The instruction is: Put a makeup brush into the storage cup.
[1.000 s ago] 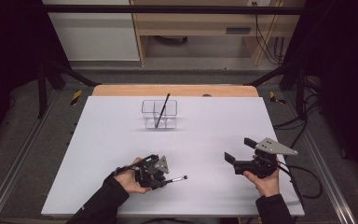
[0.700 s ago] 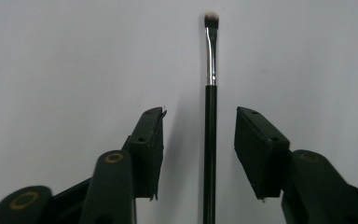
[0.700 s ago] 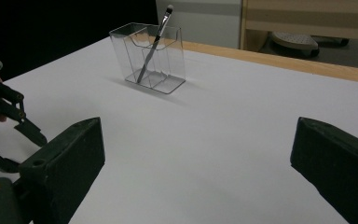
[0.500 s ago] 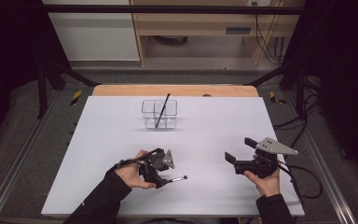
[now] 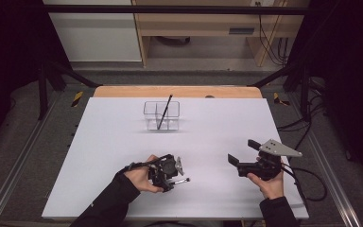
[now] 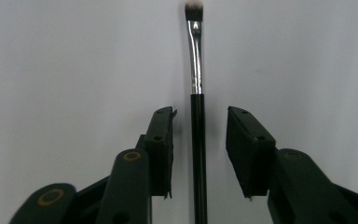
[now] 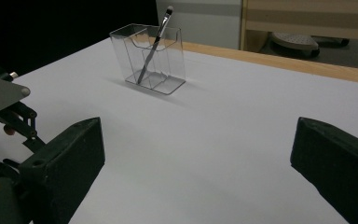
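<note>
A thin black makeup brush (image 6: pixel 198 140) with a silver ferrule lies flat on the white table (image 5: pixel 123 156), its bristles pointing away from my left gripper (image 6: pixel 200 116). The handle runs between the two jaws with a gap on each side, and the pads do not press on it. These jaws have just been closing around the brush. In the high view the left gripper (image 5: pixel 174 177) sits low near the front edge, with the brush tip (image 5: pixel 186 180) sticking out to its right. My right gripper (image 5: pixel 244 152) hovers open at the front right, holding nothing.
A clear compartmented holder (image 5: pixel 162 116) stands at the middle back of the table with another dark brush (image 5: pixel 164 111) leaning in it; the same holder (image 7: pixel 168 70) appears in the right gripper view. A wooden edge (image 5: pixel 177 91) borders the far side.
My left hand and gripper have shifted a little to the right over the lying brush. The right gripper has stayed where it was.
</note>
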A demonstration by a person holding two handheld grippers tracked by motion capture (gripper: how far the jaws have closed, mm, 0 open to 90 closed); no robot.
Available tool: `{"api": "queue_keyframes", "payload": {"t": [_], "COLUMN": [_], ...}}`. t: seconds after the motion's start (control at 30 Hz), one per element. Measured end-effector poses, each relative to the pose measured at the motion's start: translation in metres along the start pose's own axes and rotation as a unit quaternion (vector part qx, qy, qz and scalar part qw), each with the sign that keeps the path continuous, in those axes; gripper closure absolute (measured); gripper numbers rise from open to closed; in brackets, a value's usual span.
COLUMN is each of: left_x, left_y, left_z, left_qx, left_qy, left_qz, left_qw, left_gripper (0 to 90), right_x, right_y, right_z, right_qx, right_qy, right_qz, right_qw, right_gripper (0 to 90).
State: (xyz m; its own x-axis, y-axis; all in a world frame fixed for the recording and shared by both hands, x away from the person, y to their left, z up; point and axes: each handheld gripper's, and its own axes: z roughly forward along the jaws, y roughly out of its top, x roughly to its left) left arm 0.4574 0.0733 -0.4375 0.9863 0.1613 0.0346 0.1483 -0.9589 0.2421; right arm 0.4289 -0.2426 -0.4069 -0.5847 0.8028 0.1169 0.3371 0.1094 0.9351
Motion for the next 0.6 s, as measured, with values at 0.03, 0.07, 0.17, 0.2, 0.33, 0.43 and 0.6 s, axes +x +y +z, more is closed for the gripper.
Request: {"api": "queue_keyframes", "payload": {"t": [0.03, 0.07, 0.17, 0.2, 0.33, 0.43, 0.6], "left_x": [-0.0003, -0.0002, 0.0005, 0.0005, 0.0006, 0.0011, 0.0001], "left_y": [0.0005, 0.0007, 0.0012, 0.0013, 0.0011, 0.001, 0.0021], "left_z": [0.0006, 0.0013, 0.0031, 0.0036, 0.0067, 0.0068, 0.0071], "left_qx": [0.002, 0.001, 0.002, 0.003, 0.004, 0.003, 0.007], "left_qy": [0.0, -0.002, -0.007, -0.007, -0.012, -0.013, -0.01], "left_qz": [-0.001, -0.003, -0.006, -0.006, -0.013, -0.02, -0.026], "left_qw": [1.0, 1.0, 1.0, 1.0, 0.9998, 0.9997, 0.9996], "left_gripper": [63.6, 64.2, 67.6, 68.6, 71.4, 72.6, 76.2], "right_x": [-0.0001, -0.0002, -0.0002, -0.0001, 0.0, -0.0001, 0.0002], "right_y": [0.0001, 0.0001, 0.0001, 0.0001, -0.0001, -0.0001, -0.0002], "right_z": [-0.0001, -0.0002, -0.0001, -0.0001, 0.0004, 0.0005, 0.0007], "right_qx": [0.0, 0.0, 0.0, 0.0, 0.0, 0.001, 0.001], "right_qy": [0.0, 0.0, 0.0, 0.0, 0.0, 0.0, 0.0], "right_qz": [0.0, 0.0, 0.0, 0.0, 0.0, 0.0, 0.001], "right_qw": [1.0, 1.0, 1.0, 1.0, 1.0, 1.0, 1.0], "right_gripper": [3.2, 3.2, 3.2, 3.2, 3.1, 3.1, 3.1]}}
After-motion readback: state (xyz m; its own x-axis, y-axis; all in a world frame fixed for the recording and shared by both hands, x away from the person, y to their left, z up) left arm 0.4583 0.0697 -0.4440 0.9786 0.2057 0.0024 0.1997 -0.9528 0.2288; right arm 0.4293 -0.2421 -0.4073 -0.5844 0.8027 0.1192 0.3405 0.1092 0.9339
